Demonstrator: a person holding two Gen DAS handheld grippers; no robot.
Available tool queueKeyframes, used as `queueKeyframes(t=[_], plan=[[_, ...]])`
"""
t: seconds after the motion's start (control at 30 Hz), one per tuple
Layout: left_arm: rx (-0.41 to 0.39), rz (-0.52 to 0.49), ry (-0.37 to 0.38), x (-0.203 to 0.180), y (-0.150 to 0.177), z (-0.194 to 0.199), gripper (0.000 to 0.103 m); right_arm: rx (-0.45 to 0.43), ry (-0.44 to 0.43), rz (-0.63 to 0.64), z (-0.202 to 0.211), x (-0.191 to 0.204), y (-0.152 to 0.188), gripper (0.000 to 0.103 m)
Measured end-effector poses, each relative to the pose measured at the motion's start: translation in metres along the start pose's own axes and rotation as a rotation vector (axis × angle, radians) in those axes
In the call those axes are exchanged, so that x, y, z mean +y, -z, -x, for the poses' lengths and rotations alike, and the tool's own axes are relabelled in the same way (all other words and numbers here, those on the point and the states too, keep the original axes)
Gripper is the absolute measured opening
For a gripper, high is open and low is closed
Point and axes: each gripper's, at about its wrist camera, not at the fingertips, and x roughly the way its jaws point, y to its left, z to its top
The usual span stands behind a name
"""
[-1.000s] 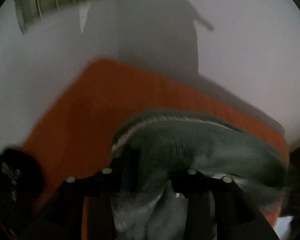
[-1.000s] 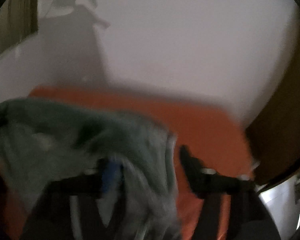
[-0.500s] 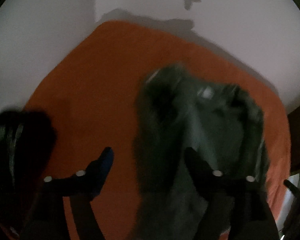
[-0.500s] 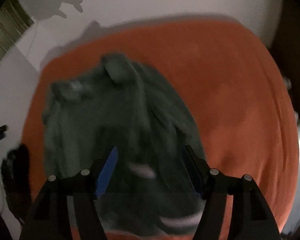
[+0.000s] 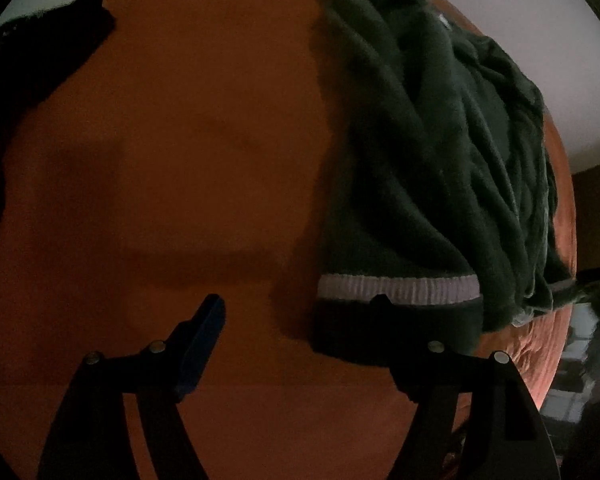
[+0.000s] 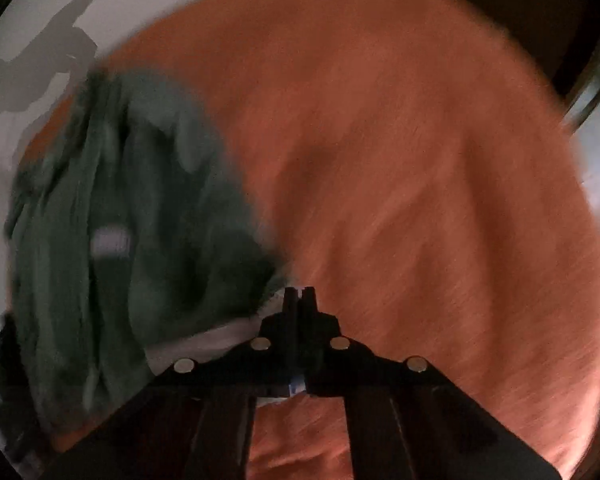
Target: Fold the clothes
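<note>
A dark green fleece sweater [image 5: 440,152] with a white-striped ribbed hem [image 5: 396,289] lies crumpled on the orange cover [image 5: 200,160]. My left gripper [image 5: 296,300] is open just above the cover. Its right finger [image 5: 384,312] overlaps the hem's near edge and its blue-padded left finger [image 5: 204,328] is over bare cover. In the blurred right wrist view the sweater [image 6: 140,220] lies to the left. My right gripper [image 6: 298,292] is shut at the sweater's near corner, with a white strip of hem [image 6: 212,336] running into its jaws.
A black garment [image 5: 40,48] lies at the far left of the cover and shows as a dark patch [image 6: 4,360] in the right wrist view. A white wall [image 5: 540,20] runs behind the cover. Bare orange cover [image 6: 420,180] spreads to the right.
A second ago both grippers held the sweater up. Half a second ago both stood open with it dropped on the cover. Now the right has shut at the hem and the left has lowered, still open.
</note>
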Motion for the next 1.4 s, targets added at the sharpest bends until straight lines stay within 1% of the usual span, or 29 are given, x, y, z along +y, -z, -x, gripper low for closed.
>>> queueKeyframes(t=[0.03, 0.13, 0.17, 0.2, 0.27, 0.33, 0.37, 0.4, 0.43, 0.47, 0.5, 0.57, 0.6, 0.63, 0.7, 0.73, 0.8, 0.9, 0.97, 1.0, 1.03, 1.07, 1.1, 1.13, 1.17, 1.23, 1.27, 1.33, 1.4], plan=[[-0.001, 0.001, 0.011, -0.001, -0.003, 0.002, 0.075, -0.064, 0.069, 0.0, 0.016, -0.009, -0.014, 0.0], [0.003, -0.007, 0.035, -0.007, -0.01, 0.001, 0.076, -0.264, 0.353, -0.052, 0.063, -0.054, -0.056, 0.0], [0.006, -0.016, 0.034, -0.013, -0.012, -0.003, 0.076, -0.295, 0.423, -0.078, 0.072, -0.068, -0.067, 0.0], [0.007, -0.024, 0.033, -0.019, -0.014, -0.007, 0.076, -0.291, 0.44, -0.101, 0.076, -0.085, -0.076, 0.0], [0.019, -0.04, 0.032, -0.032, -0.015, -0.02, 0.076, -0.21, 0.319, -0.148, 0.07, -0.11, -0.086, 0.001], [0.051, -0.061, 0.029, -0.043, -0.014, -0.034, 0.076, -0.15, 0.215, -0.168, 0.057, -0.112, -0.08, 0.016], [0.066, -0.072, 0.024, -0.049, -0.012, -0.04, 0.076, -0.121, 0.165, -0.175, 0.05, -0.112, -0.076, 0.037], [0.072, -0.086, 0.007, -0.053, -0.011, -0.047, 0.065, -0.091, 0.116, -0.183, 0.042, -0.112, -0.072, 0.048], [0.067, -0.098, -0.027, -0.057, -0.01, -0.052, 0.026, -0.081, 0.082, -0.182, 0.039, -0.107, -0.068, 0.048], [0.06, -0.106, -0.056, -0.06, -0.009, -0.055, 0.013, -0.085, 0.053, -0.167, 0.038, -0.099, -0.06, 0.048], [0.044, -0.086, -0.052, -0.057, -0.01, -0.052, 0.013, -0.082, 0.018, -0.15, 0.038, -0.094, -0.051, 0.048], [-0.023, -0.01, -0.048, -0.043, -0.015, -0.031, 0.011, -0.057, -0.084, -0.113, 0.028, -0.074, -0.027, 0.048], [-0.062, 0.001, -0.063, -0.037, -0.02, -0.017, 0.011, -0.037, -0.14, -0.088, 0.022, -0.06, -0.014, 0.048], [-0.135, 0.01, -0.092, -0.025, -0.03, 0.008, 0.011, -0.015, -0.195, -0.06, 0.017, -0.048, 0.0, 0.048], [-0.238, 0.037, -0.156, -0.002, -0.049, 0.048, 0.011, 0.014, -0.257, -0.014, 0.008, -0.023, 0.021, 0.048], [-0.287, 0.055, -0.203, 0.013, -0.062, 0.07, 0.011, 0.027, -0.279, 0.009, 0.004, -0.009, 0.031, 0.048], [-0.369, 0.091, -0.307, 0.041, -0.09, 0.106, 0.011, 0.035, -0.293, 0.054, -0.001, 0.015, 0.047, 0.047], [-0.442, 0.119, -0.488, 0.065, -0.135, 0.128, 0.011, 0.013, -0.295, 0.103, -0.003, 0.046, 0.066, 0.047], [-0.458, 0.131, -0.631, 0.086, -0.16, 0.134, 0.014, 0.021, -0.299, 0.12, -0.009, 0.06, 0.074, 0.047], [-0.44, 0.139, -0.68, 0.097, -0.169, 0.131, 0.021, 0.034, -0.303, 0.127, -0.015, 0.065, 0.078, 0.047], [-0.396, 0.157, -0.713, 0.115, -0.171, 0.133, 0.03, 0.05, -0.306, 0.133, -0.021, 0.068, 0.081, 0.047], [-0.361, 0.172, -0.715, 0.121, -0.176, 0.126, 0.034, 0.063, -0.305, 0.14, -0.025, 0.07, 0.084, 0.047], [-0.34, 0.192, -0.699, 0.126, -0.178, 0.117, 0.042, 0.076, -0.305, 0.146, -0.029, 0.073, 0.087, 0.047], [-0.322, 0.211, -0.681, 0.13, -0.179, 0.11, 0.046, 0.082, -0.3, 0.149, -0.026, 0.074, 0.095, 0.047], [-0.331, 0.226, -0.655, 0.13, -0.173, 0.108, 0.056, 0.081, -0.293, 0.146, -0.022, 0.073, 0.102, 0.047], [-0.396, 0.279, -0.588, 0.126, -0.142, 0.108, 0.071, 0.08, -0.288, 0.141, -0.021, 0.069, 0.108, 0.047], [-0.418, 0.304, -0.544, 0.123, -0.126, 0.104, 0.073, 0.078, -0.286, 0.142, -0.02, 0.067, 0.111, 0.047], [-0.443, 0.353, -0.392, 0.106, -0.084, 0.096, 0.075, 0.076, -0.288, 0.142, -0.017, 0.063, 0.119, 0.047], [-0.411, 0.364, -0.251, 0.08, -0.048, 0.079, 0.076, 0.086, -0.304, 0.136, -0.017, 0.064, 0.128, 0.047]])
